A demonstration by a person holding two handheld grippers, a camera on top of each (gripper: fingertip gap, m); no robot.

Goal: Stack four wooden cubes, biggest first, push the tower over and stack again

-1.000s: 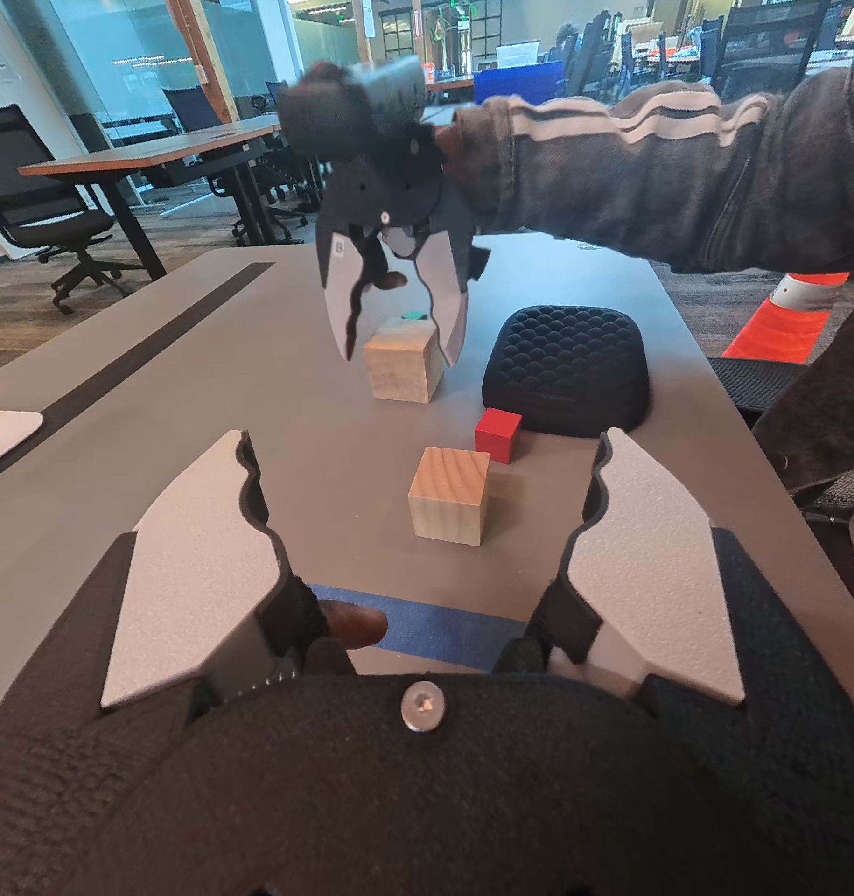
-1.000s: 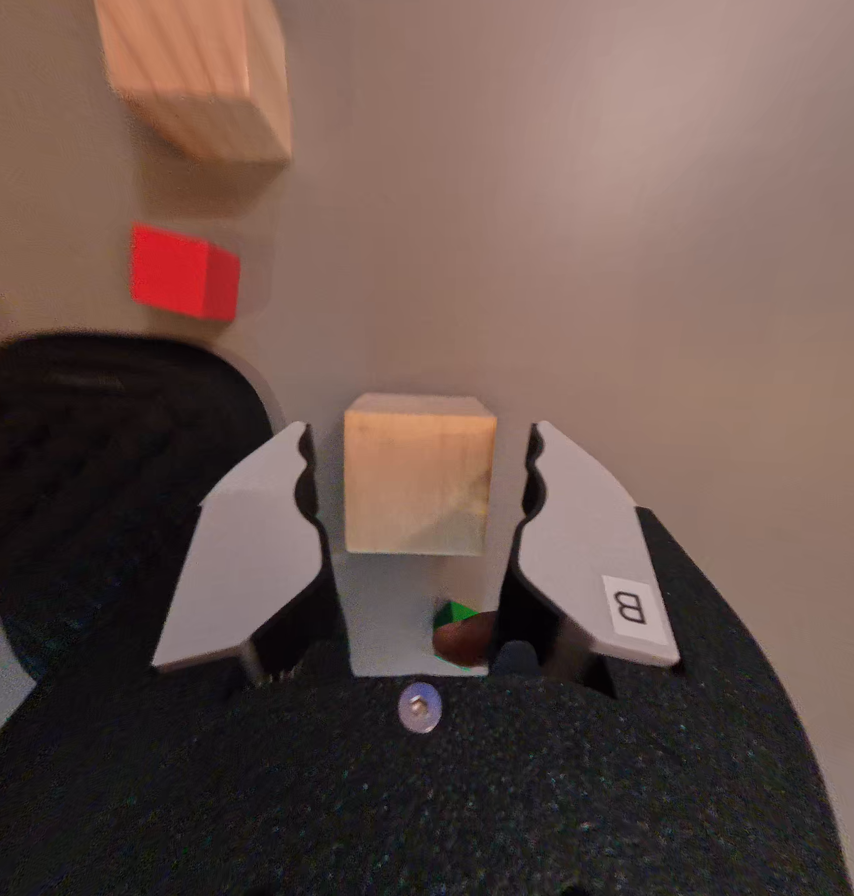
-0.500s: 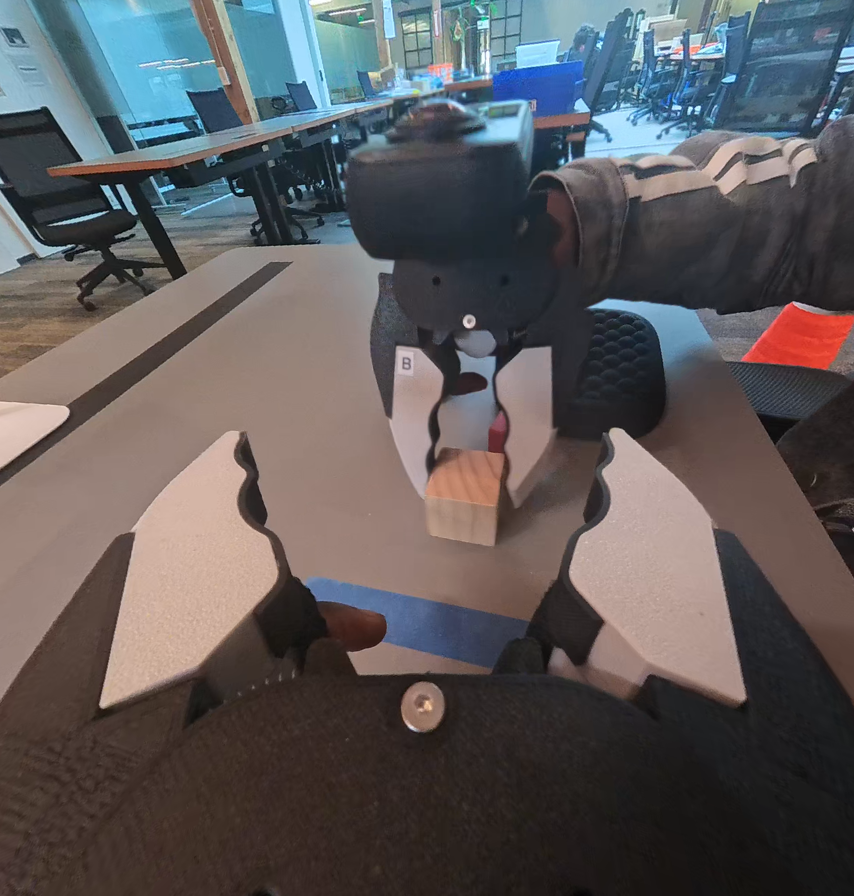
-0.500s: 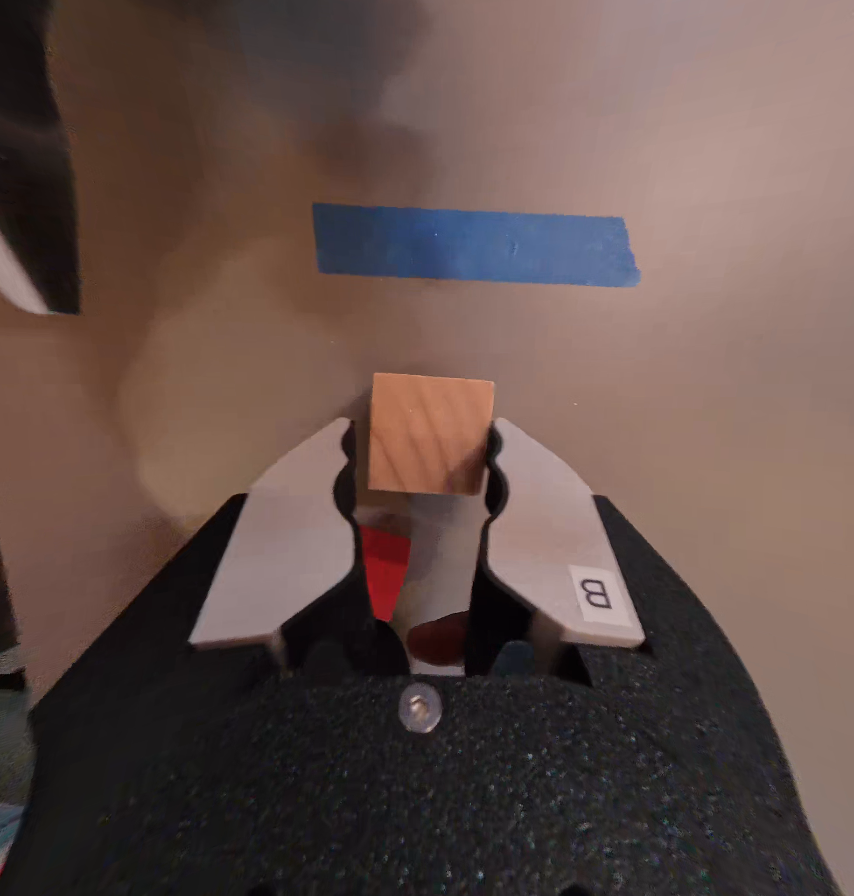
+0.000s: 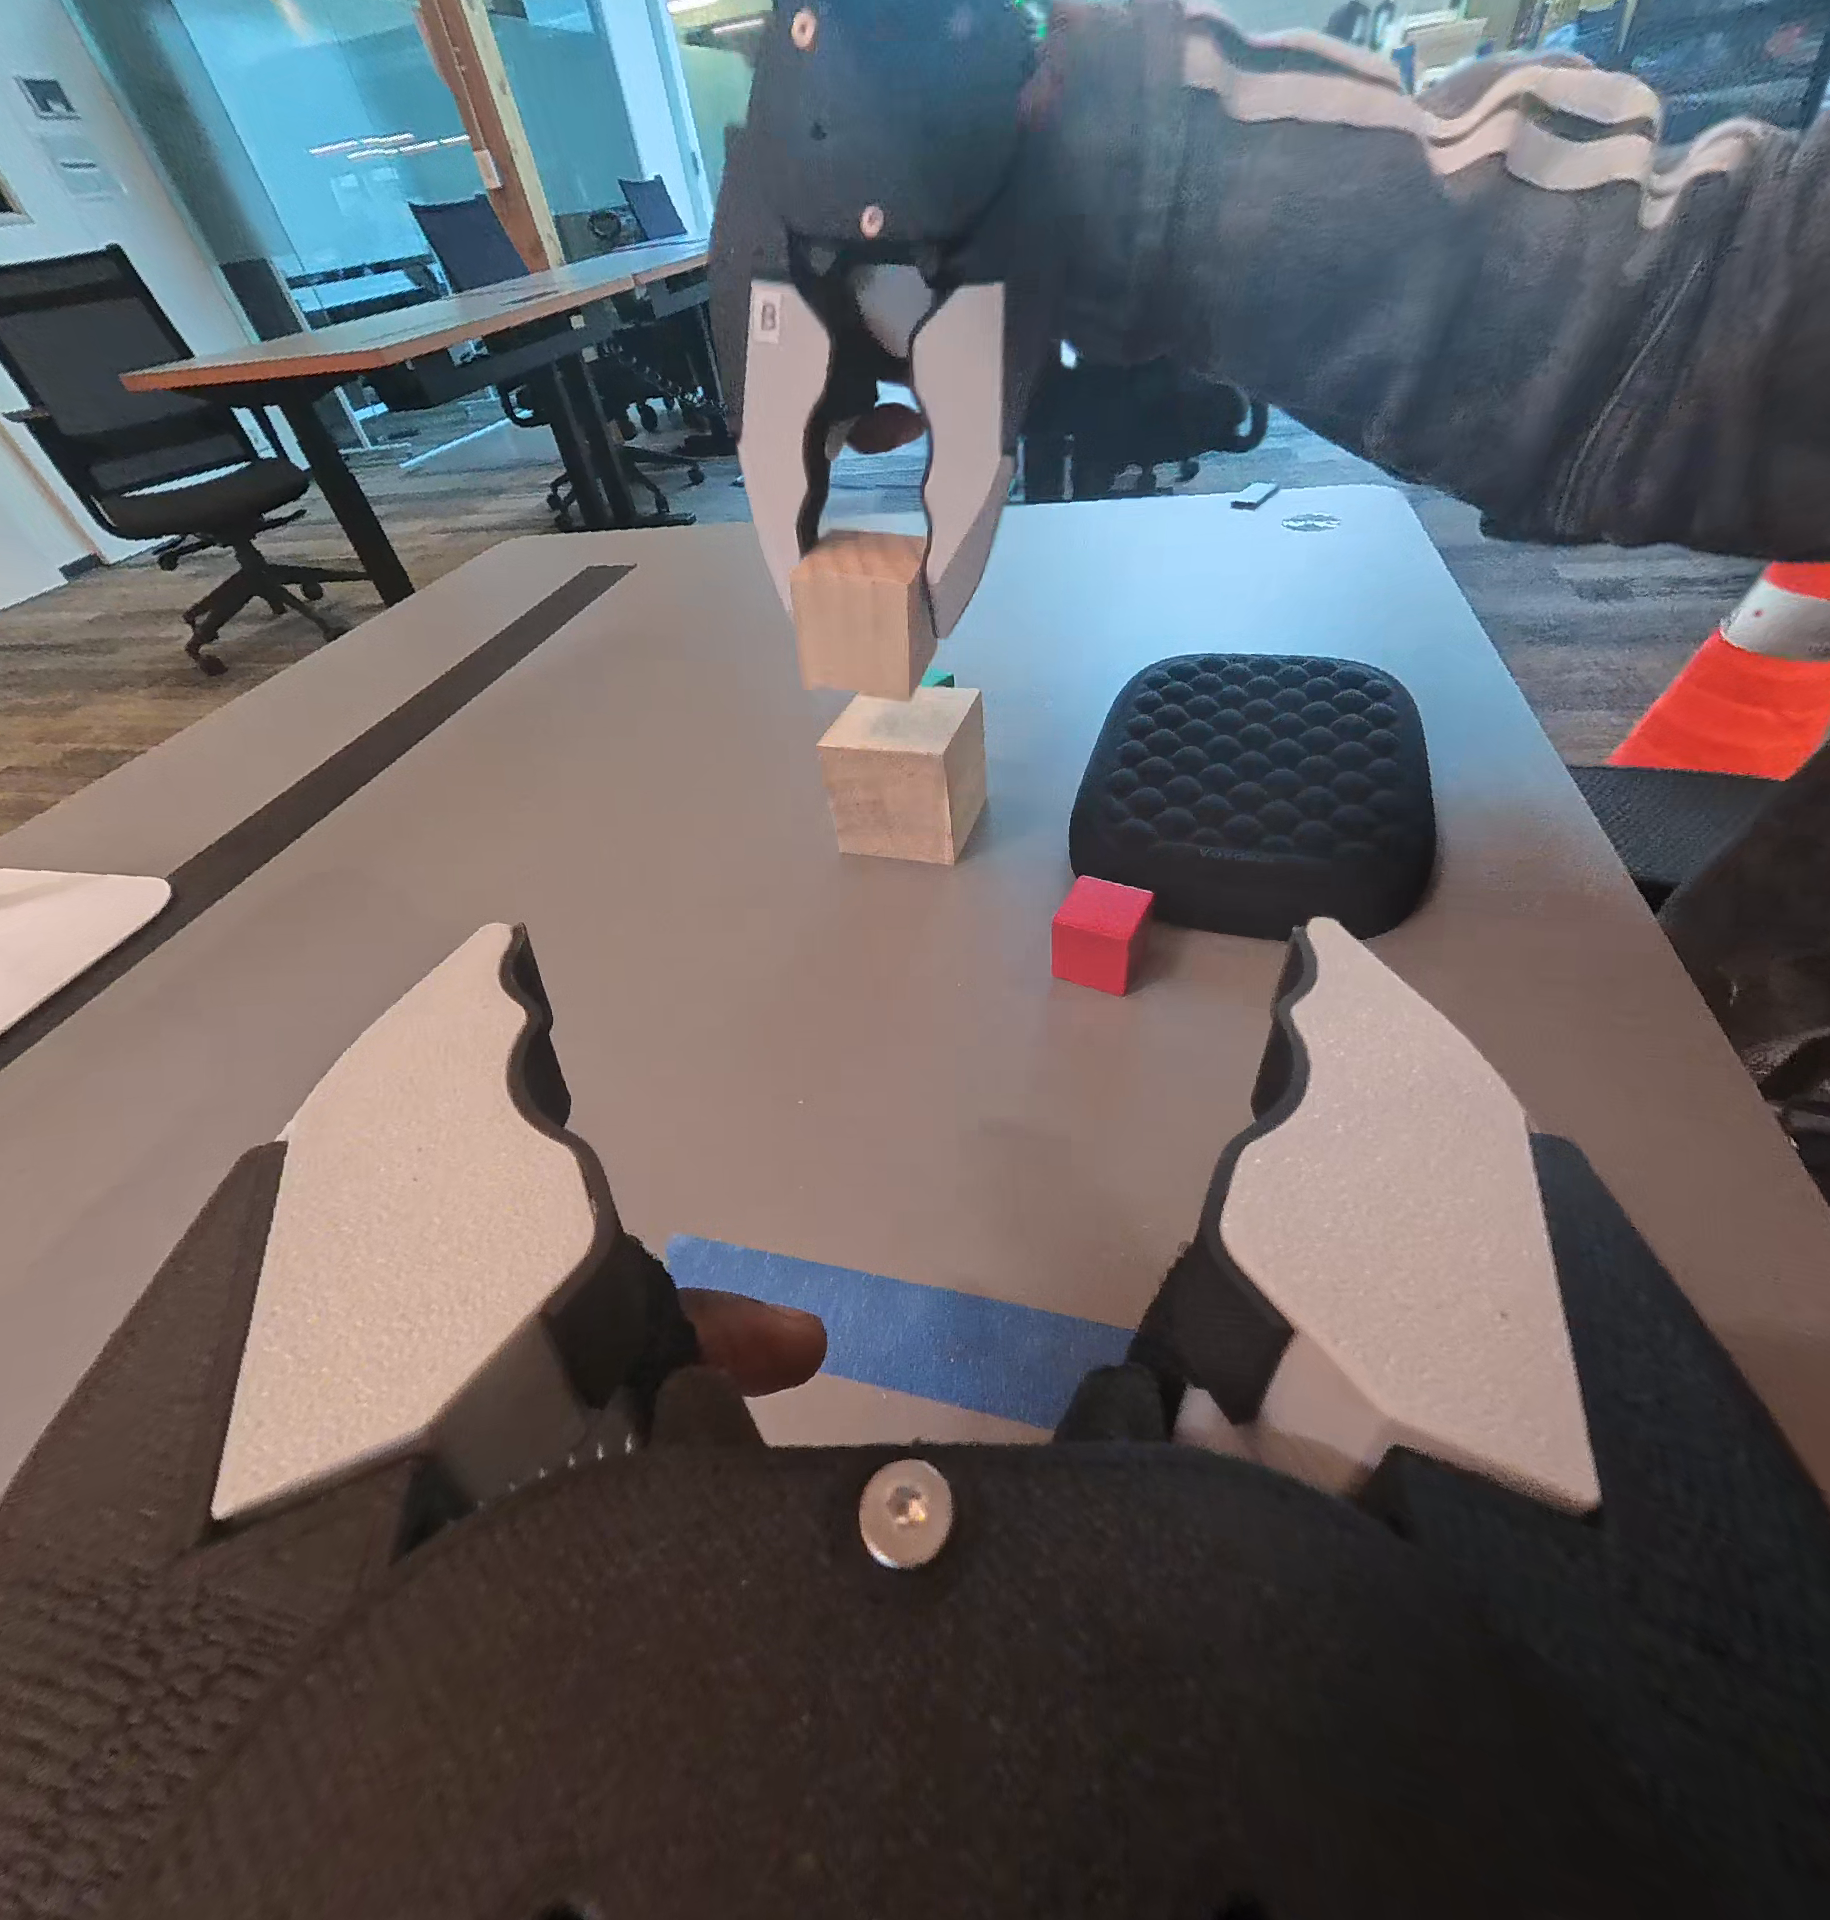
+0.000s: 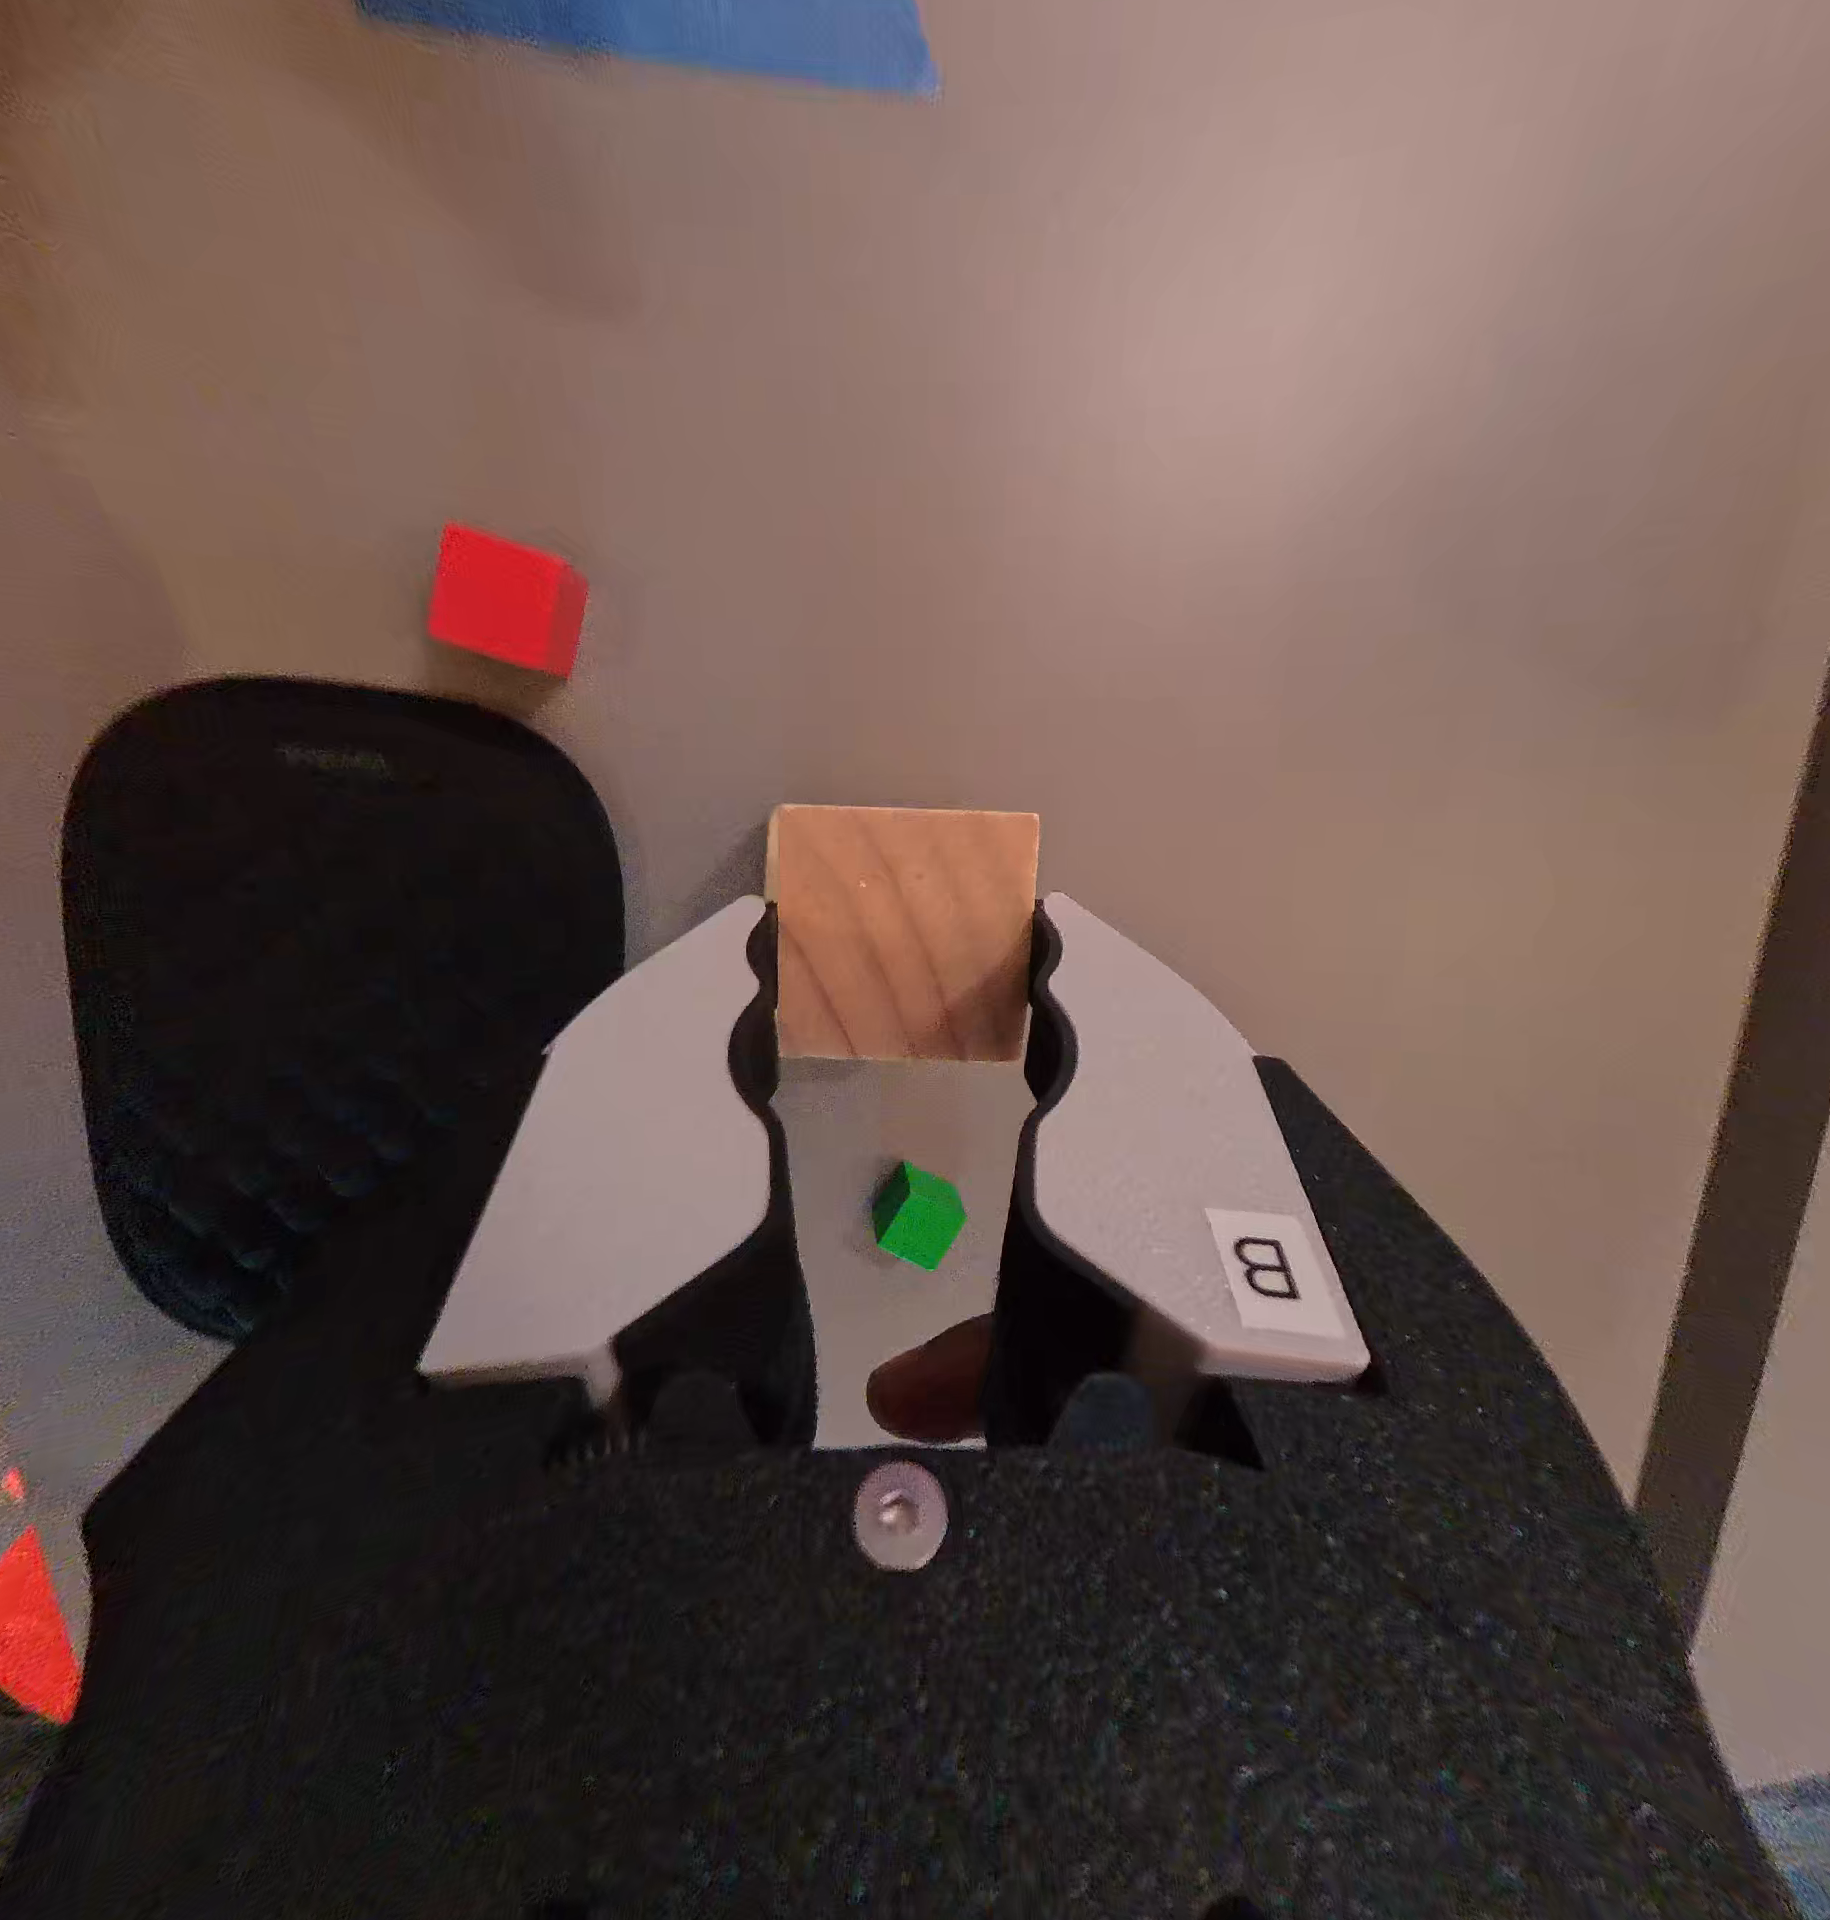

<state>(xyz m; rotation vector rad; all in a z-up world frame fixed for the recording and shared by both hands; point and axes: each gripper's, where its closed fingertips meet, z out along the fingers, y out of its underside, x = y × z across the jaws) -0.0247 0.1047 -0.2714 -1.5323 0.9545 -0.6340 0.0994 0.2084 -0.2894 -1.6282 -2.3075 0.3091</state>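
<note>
In the left wrist view my right gripper (image 5: 864,566) is shut on a plain wooden cube (image 5: 857,615) and holds it in the air just above a larger plain wooden cube (image 5: 906,781) that stands on the grey table (image 5: 630,987). In the right wrist view both pads of my right gripper (image 6: 906,920) press the sides of the held cube (image 6: 903,935). A small green cube (image 6: 918,1216) lies below, between the fingers; its corner shows behind the larger cube (image 5: 938,681). A red cube (image 5: 1098,935) (image 6: 506,613) sits by the black pad. My left gripper (image 5: 911,935) is open and empty, low over the table.
A black textured pad (image 5: 1254,790) (image 6: 339,987) lies right of the cubes. A blue tape strip (image 5: 911,1330) (image 6: 662,42) marks the near table. A dark stripe (image 5: 371,748) runs along the left, with a white object (image 5: 38,935) beyond it. An orange cone (image 5: 1742,707) stands off the table's right edge. My right fingertips sit around 20 cm from my left ones.
My right gripper moved from the far cube to the nearer plain cube by the tape, shut on it, lifted it and carried it over the larger cube. My left gripper stayed open and still.
</note>
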